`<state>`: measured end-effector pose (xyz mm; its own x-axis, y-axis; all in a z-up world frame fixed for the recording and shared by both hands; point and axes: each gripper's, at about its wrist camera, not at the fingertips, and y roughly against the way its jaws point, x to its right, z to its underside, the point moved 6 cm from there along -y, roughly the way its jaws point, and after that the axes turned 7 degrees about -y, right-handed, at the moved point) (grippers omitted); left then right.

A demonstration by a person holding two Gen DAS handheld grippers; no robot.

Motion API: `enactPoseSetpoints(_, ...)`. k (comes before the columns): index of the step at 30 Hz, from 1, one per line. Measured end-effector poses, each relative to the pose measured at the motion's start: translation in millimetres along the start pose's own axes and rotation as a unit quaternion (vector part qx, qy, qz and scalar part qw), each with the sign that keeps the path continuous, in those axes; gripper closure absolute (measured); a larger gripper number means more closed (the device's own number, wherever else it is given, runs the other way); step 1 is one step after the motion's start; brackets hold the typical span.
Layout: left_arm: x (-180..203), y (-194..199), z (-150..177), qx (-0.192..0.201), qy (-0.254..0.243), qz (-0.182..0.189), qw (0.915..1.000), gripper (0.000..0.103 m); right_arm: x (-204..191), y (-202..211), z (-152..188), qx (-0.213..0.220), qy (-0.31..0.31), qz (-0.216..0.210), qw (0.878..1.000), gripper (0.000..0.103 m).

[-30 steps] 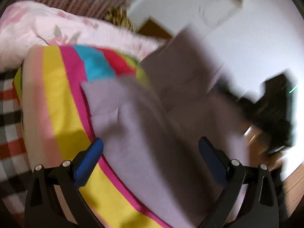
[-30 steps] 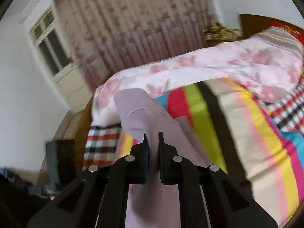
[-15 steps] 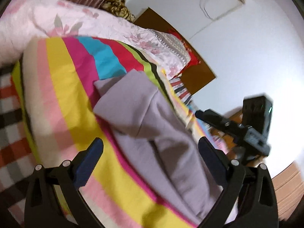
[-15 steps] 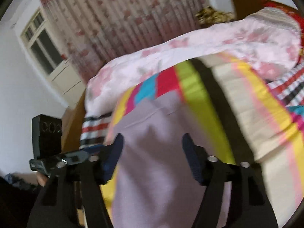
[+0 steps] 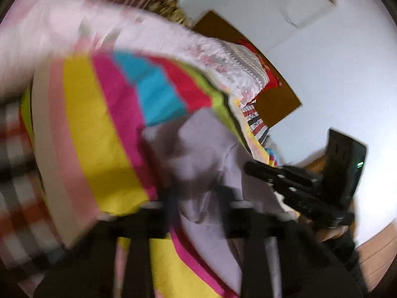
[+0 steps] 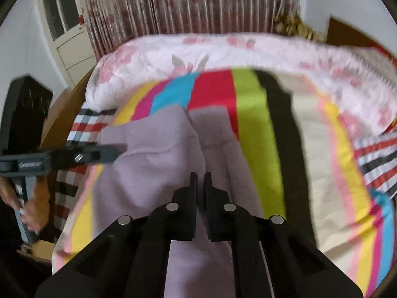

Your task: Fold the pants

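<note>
the purple pants (image 6: 158, 164) are lain bunched on the striped bed cover (image 6: 258, 134). a fold is pinched tight by the right gripper (image 6: 200, 181). the left gripper (image 5: 198, 193) is blurred, so its jaws cannot be told. if cloth is pulled unevenly, the fold could be lost.

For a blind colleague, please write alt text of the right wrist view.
The right gripper, fingers nearly together, pinches lilac pants lying on a striped bedspread. The left gripper reaches the pants from the left side. Behind are a pink floral quilt and curtains.
</note>
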<state>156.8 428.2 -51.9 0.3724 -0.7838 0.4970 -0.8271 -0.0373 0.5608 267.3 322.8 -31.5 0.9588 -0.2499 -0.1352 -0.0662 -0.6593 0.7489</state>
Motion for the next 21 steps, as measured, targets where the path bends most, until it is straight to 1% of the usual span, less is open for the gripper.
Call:
enactPoseSetpoints(1, 7, 8, -10, 0.012, -0.024, -0.002, 0.9996, 0.097, -1, 20, -6, 0.031, -0.005, 0.013, 0.999, 0.096)
enactPoseSetpoints(3, 22, 28, -36, 0.045, -0.071, -0.007, 0.9964, 0.097, 4, 45, -18, 0.074, -0.018, 0.025, 0.997, 0.096)
enactPoseSetpoints(4, 27, 33, -49, 0.060, -0.094, -0.018, 0.9936, 0.097, 7, 59, -23, 0.102, -0.028, 0.033, 0.994, 0.096)
enactPoseSetpoints(5, 28, 32, -57, 0.064, -0.113, -0.032, 0.9911, 0.097, 11, 62, -25, 0.112, -0.041, 0.028, 0.992, 0.096)
enactPoseSetpoints(6, 24, 22, -61, 0.049, -0.120, -0.049, 0.9904, 0.097, 16, 51, -23, 0.098, -0.053, 0.029, 0.993, 0.096)
enactPoseSetpoints(7, 10, 1, -61, 0.011, -0.106, -0.066, 0.9920, 0.097, 20, 31, -18, 0.069, -0.054, 0.039, 0.995, 0.096)
enactPoseSetpoints(8, 3, -11, -56, -0.007, -0.094, -0.068, 0.9932, 0.097, 22, 10, -11, 0.039, -0.049, 0.053, 0.997, 0.096)
enactPoseSetpoints(9, -9, -30, -45, -0.041, -0.084, -0.080, 0.9924, 0.097, 25, -14, -2, 0.009, -0.044, 0.075, 0.996, 0.096)
enactPoseSetpoints(10, -16, -40, -34, -0.064, -0.085, -0.100, 0.9892, 0.096, 28, -25, 4, -0.003, -0.044, 0.078, 0.996, 0.096)
enactPoseSetpoints(11, -18, -44, -27, -0.072, -0.087, -0.110, 0.9876, 0.095, 29, -30, 9, -0.001, -0.051, 0.075, 0.996, 0.096)
enactPoseSetpoints(13, -19, -41, -15, -0.069, -0.093, -0.117, 0.9864, 0.094, 34, -24, 7, 0.011, -0.076, 0.061, 0.995, 0.095)
enactPoseSetpoints(14, -20, -39, -14, -0.063, -0.091, -0.118, 0.9868, 0.091, 36, -20, 6, 0.017, -0.080, 0.062, 0.995, 0.095)
enactPoseSetpoints(15, -23, -37, -14, -0.058, -0.085, -0.118, 0.9876, 0.091, 38, -17, 4, 0.021, -0.082, 0.064, 0.994, 0.092)
enactPoseSetpoints(16, -29, -36, -15, -0.055, -0.073, -0.122, 0.9883, 0.091, 38, -14, 4, 0.022, -0.085, 0.065, 0.994, 0.083)
enactPoseSetpoints(17, -32, -34, -15, -0.053, -0.067, -0.129, 0.9880, 0.089, 39, -12, 5, 0.020, -0.090, 0.059, 0.994, 0.078)
enactPoseSetpoints(18, -35, -31, -17, -0.048, -0.058, -0.138, 0.9875, 0.088, 39, -8, 5, 0.019, -0.097, 0.058, 0.993, 0.068)
enactPoseSetpoints(19, -36, -22, -20, -0.035, -0.046, -0.149, 0.9872, 0.085, 37, -2, 5, 0.022, -0.104, 0.061, 0.993, 0.063)
enactPoseSetpoints(20, -36, -11, -23, -0.019, -0.034, -0.148, 0.9883, 0.074, 34, 9, 6, 0.033, -0.111, 0.057, 0.992, 0.060)
enactPoseSetpoints(21, -35, -3, -23, -0.009, -0.026, -0.139, 0.9899, 0.068, 28, 21, 8, 0.047, -0.110, 0.047, 0.992, 0.060)
